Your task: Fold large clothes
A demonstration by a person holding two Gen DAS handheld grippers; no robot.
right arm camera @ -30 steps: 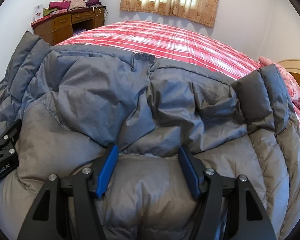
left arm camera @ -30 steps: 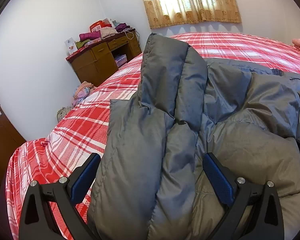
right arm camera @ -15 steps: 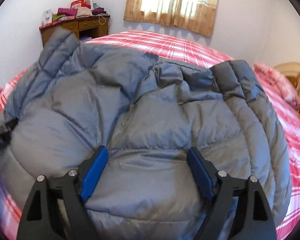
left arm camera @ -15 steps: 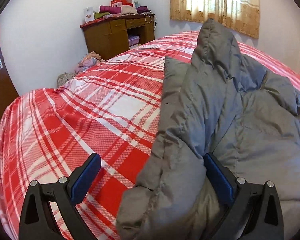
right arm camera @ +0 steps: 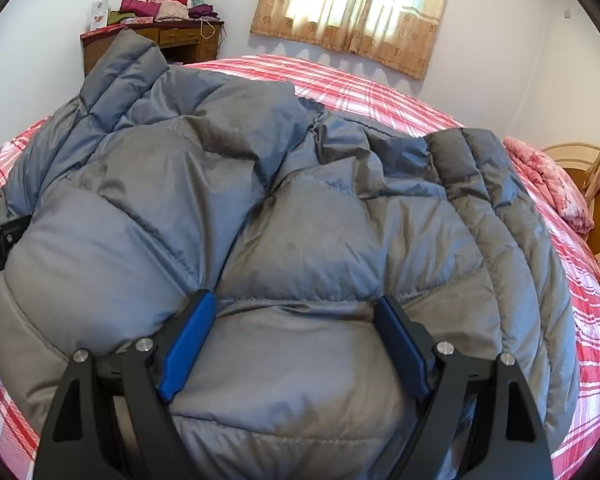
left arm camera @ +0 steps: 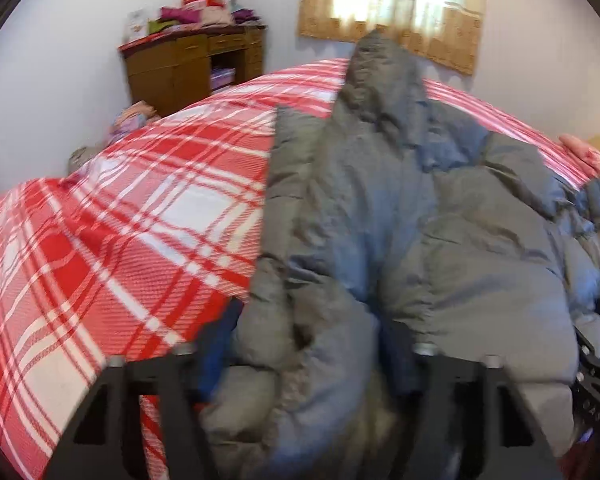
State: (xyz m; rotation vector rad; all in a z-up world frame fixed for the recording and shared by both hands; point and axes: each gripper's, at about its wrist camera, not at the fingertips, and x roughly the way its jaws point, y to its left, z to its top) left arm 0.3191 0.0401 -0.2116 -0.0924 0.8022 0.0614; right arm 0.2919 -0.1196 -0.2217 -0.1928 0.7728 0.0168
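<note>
Grey puffer jacket (right arm camera: 300,208) spread over the near part of the red plaid bed (left arm camera: 100,240), hem at the near edge, collar toward the far edge under the curtained window (right arm camera: 356,4).

Left side first: left sleeve (left arm camera: 340,184) doubled in over the body. Left gripper (left arm camera: 308,356) at the jacket's near left corner, jaws just been closing, a thick bunch of quilted fabric between them; blurred view, but blue pads seemingly pressed into the padding, so probably pinching it.

Centre: body panel puffed and creased, not yet flat.

Right side: right sleeve (right arm camera: 492,208) likewise laid in along the body. Right gripper (right arm camera: 296,336) over the near hem, jaws wide and just been opening, padding bulging up between the pads but not clamped.

Step in hand, by the look of it: taking hold of the hem for the fold toward the collar. Next move likely calls for a matching clamp on the right, then an even lift of both corners, slippery bulk kept from sliding.
</note>
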